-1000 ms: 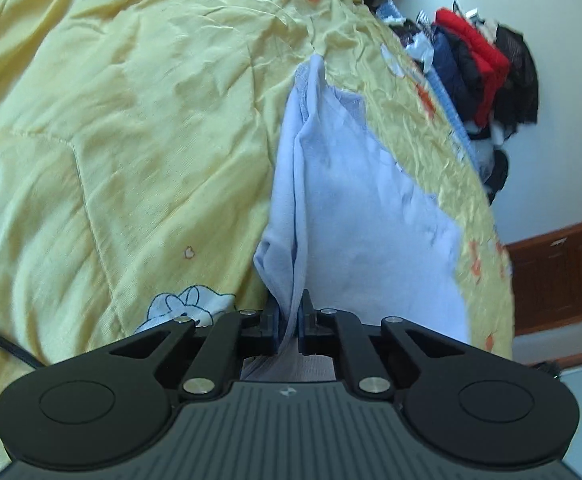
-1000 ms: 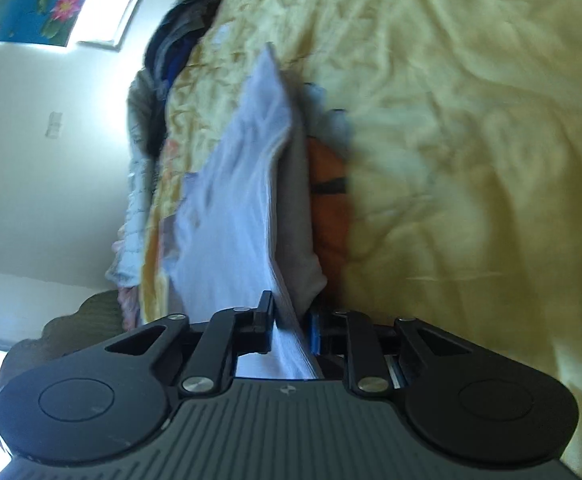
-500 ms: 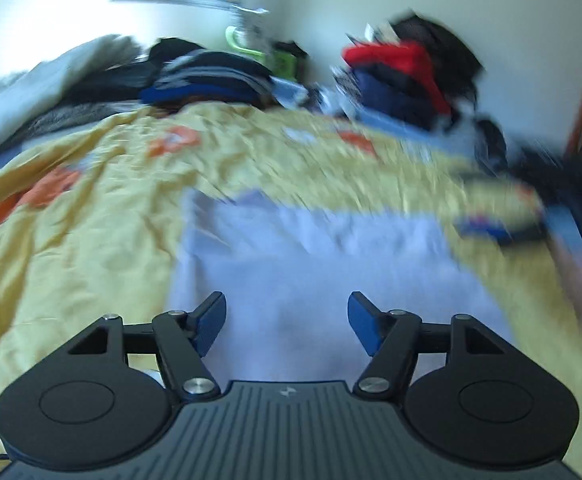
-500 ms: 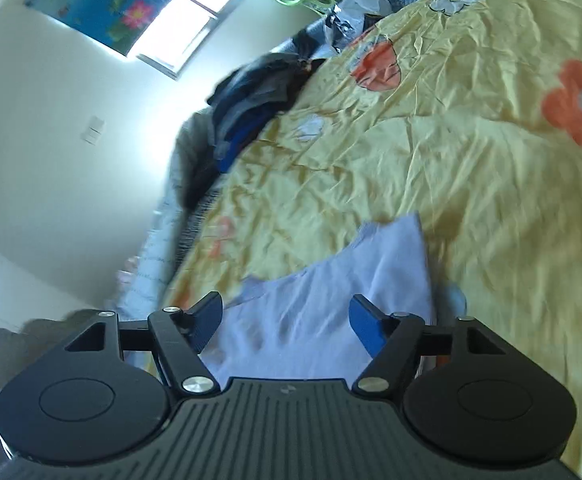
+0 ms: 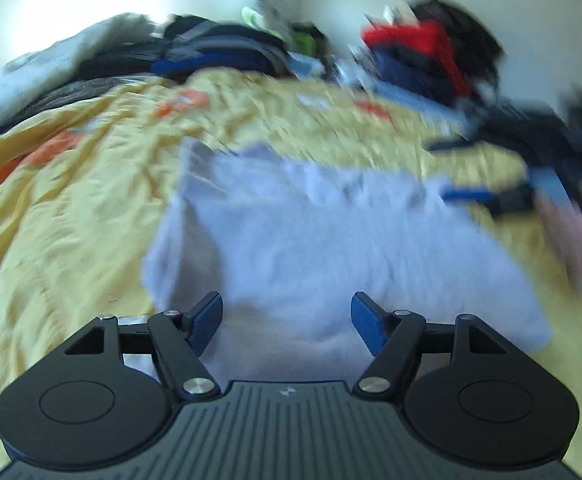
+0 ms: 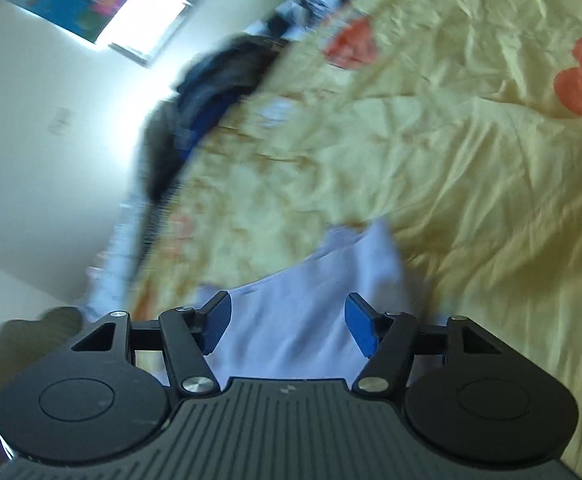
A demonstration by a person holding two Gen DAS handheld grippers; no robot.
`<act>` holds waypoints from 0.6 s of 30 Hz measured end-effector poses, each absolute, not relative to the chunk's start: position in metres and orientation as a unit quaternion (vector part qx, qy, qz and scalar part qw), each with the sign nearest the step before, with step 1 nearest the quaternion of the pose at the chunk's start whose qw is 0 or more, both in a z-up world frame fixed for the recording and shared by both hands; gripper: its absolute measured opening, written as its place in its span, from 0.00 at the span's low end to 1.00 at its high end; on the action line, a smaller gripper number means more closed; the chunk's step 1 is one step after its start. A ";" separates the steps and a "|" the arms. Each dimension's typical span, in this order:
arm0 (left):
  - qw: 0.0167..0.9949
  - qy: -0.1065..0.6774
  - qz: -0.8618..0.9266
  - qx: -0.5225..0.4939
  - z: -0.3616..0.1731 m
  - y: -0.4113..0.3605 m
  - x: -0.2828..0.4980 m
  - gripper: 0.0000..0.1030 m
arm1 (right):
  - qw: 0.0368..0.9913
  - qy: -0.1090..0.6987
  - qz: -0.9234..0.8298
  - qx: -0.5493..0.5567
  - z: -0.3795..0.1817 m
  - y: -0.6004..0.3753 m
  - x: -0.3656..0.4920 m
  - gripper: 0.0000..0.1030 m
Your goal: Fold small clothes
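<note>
A second ago both grippers pinched the pale garment (image 5: pixel 331 240). Now the left gripper (image 5: pixel 287 322) and right gripper (image 6: pixel 287 326) gape, fabric lying loose ahead of them.

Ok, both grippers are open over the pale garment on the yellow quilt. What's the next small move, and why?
Probably bring the left gripper down onto the near left edge of the pale garment and pinch it for another fold. Both it and the right gripper have their jaws wide apart and hold nothing, and the garment lies loose on the yellow quilt, still broad. The frames are blurred, so settle first.
</note>
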State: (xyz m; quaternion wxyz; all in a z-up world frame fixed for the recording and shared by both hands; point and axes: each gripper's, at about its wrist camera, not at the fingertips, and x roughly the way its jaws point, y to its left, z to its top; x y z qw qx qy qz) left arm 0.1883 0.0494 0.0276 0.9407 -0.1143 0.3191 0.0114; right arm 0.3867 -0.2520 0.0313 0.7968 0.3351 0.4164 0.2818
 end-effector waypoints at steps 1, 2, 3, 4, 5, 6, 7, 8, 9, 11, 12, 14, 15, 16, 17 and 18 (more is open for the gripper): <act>0.940 0.305 0.019 -0.148 0.032 0.059 0.179 0.69 | 0.789 0.404 0.303 0.349 0.034 -0.255 0.367 0.68; 0.937 0.296 0.021 -0.187 0.034 0.068 0.171 0.69 | 0.782 0.395 0.320 0.360 0.034 -0.257 0.347 0.72; 0.927 0.290 0.022 -0.236 0.035 0.080 0.163 0.69 | 0.780 0.392 0.327 0.363 0.032 -0.258 0.329 0.73; 0.915 0.290 0.028 -0.280 0.034 0.090 0.158 0.69 | 0.785 0.390 0.326 0.354 0.029 -0.257 0.311 0.73; 0.903 0.289 0.039 -0.315 0.032 0.098 0.154 0.69 | 0.798 0.388 0.318 0.334 0.026 -0.255 0.294 0.73; 0.890 0.289 0.050 -0.350 0.030 0.105 0.150 0.69 | 0.815 0.386 0.307 0.305 0.023 -0.252 0.282 0.73; 0.879 0.290 0.057 -0.374 0.028 0.110 0.148 0.69 | 0.830 0.388 0.293 0.273 0.018 -0.248 0.273 0.73; 0.871 0.295 0.056 -0.389 0.026 0.113 0.149 0.69 | 0.836 0.394 0.285 0.253 0.010 -0.245 0.269 0.69; 0.865 0.306 0.055 -0.395 0.023 0.114 0.151 0.69 | 0.838 0.393 0.289 0.244 0.002 -0.244 0.267 0.68; 0.860 0.316 0.062 -0.397 0.021 0.114 0.156 0.69 | 0.849 0.363 0.307 0.229 -0.003 -0.246 0.262 0.68; 0.861 0.315 0.067 -0.394 0.021 0.113 0.157 0.69 | 0.852 0.357 0.313 0.222 -0.004 -0.247 0.262 0.68; 0.861 0.328 0.091 -0.379 0.022 0.110 0.159 0.69 | 0.857 0.341 0.320 0.214 -0.006 -0.247 0.258 0.68; 0.858 0.340 0.106 -0.370 0.022 0.108 0.160 0.69 | 0.863 0.329 0.323 0.205 -0.007 -0.245 0.255 0.69; 0.855 0.354 0.118 -0.359 0.021 0.106 0.161 0.69 | 0.868 0.320 0.324 0.196 -0.008 -0.243 0.252 0.70; 0.852 0.368 0.133 -0.348 0.019 0.104 0.161 0.69 | 0.873 0.318 0.321 0.184 -0.007 -0.240 0.251 0.72; 0.848 0.381 0.145 -0.338 0.017 0.102 0.163 0.69 | 0.875 0.317 0.322 0.174 -0.006 -0.237 0.250 0.73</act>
